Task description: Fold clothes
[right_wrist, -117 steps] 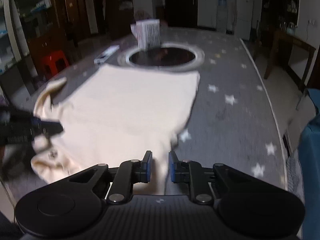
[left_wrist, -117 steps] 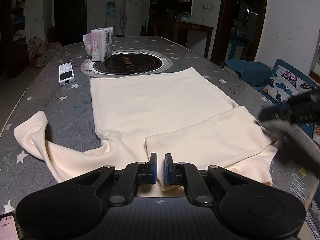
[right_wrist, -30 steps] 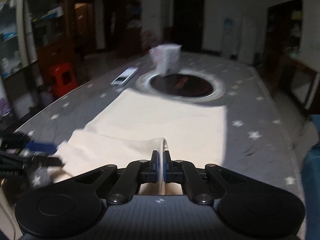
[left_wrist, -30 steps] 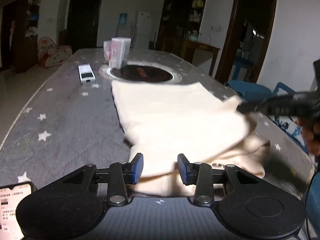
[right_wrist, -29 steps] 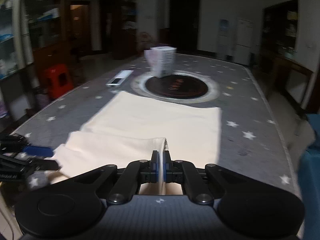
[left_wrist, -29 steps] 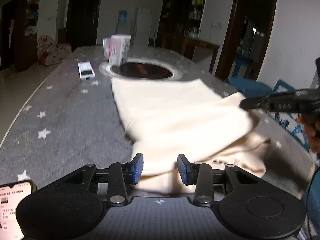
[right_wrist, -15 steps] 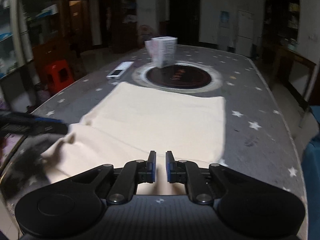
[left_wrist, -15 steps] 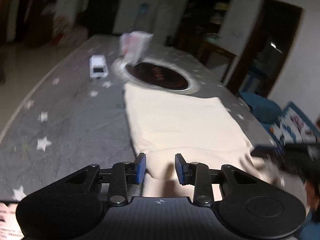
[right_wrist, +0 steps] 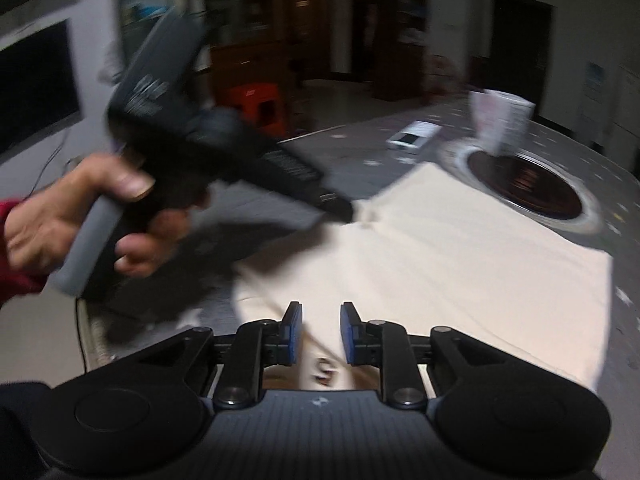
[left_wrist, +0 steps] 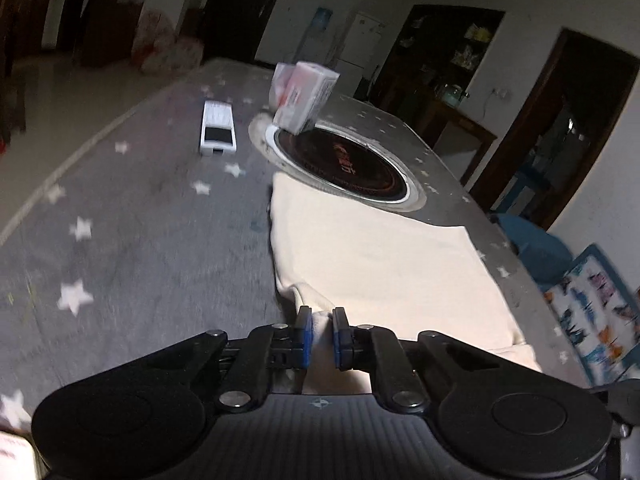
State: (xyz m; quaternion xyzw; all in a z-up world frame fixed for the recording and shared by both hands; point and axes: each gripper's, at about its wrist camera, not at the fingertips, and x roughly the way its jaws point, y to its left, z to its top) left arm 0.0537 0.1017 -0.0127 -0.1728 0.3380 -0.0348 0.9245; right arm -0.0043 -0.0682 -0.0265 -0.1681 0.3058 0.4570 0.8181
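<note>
- Left wrist view: the left claw (left_wrist: 319, 333) is seen nearly closed, with a bunched fold of the cream garment (left_wrist: 384, 256) pinched between its blue pads at the near left corner.
- The garment is spread flat on the star-patterned grey counter (left_wrist: 132, 232); its far edge lies just beside the round inset cooktop (left_wrist: 340, 160).
- A white remote control (left_wrist: 217, 129) and a tilted white carton (left_wrist: 304, 98) are set beyond the cloth, well apart from the claw.
- Right wrist view: the right claw (right_wrist: 319, 332) is held open above the near hem; nothing is gripped between its pads, and a small dark mark on the cloth is seen between them.
- In the same view the person's left hand (right_wrist: 80, 216) is shown around the left claw's handle, its tip touching the cloth's left edge; the picture is blurred by motion.
- The step in hand is judged to be the gathering of the near edge for a fold toward the cooktop.
- It is done well if the right claw is closed on the hem level with the left grip, both layers are caught, and the two corners are lifted together and kept taut, so that no crease is dragged in.
</note>
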